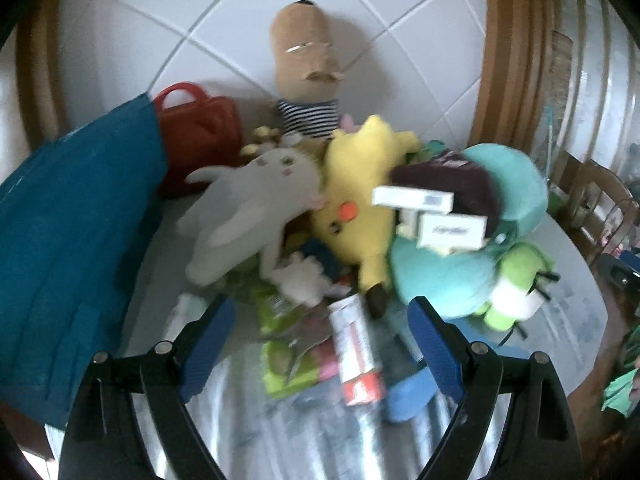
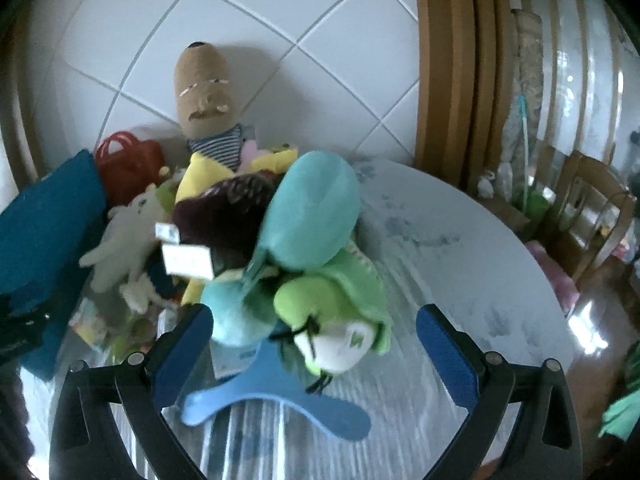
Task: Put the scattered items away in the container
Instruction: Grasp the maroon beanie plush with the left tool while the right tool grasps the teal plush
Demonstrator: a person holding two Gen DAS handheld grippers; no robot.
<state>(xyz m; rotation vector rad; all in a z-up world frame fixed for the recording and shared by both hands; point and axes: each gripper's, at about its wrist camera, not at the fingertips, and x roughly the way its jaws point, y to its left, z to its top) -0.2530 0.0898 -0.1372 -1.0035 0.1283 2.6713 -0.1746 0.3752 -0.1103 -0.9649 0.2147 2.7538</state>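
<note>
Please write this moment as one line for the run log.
left hand-held gripper: open, empty | right hand-held gripper: open, empty | toy pile: on table | blue container: left

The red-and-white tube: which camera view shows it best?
The left wrist view. There the tube lies in full sight on the table, between the open left tool fingers, in front of the yellow plush. In the right wrist view I cannot find it; the toy pile hides that area.

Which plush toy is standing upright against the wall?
The tan long-headed doll in the striped shirt; it alone stands against the tiles, while the other plushes lie heaped below it.
</note>
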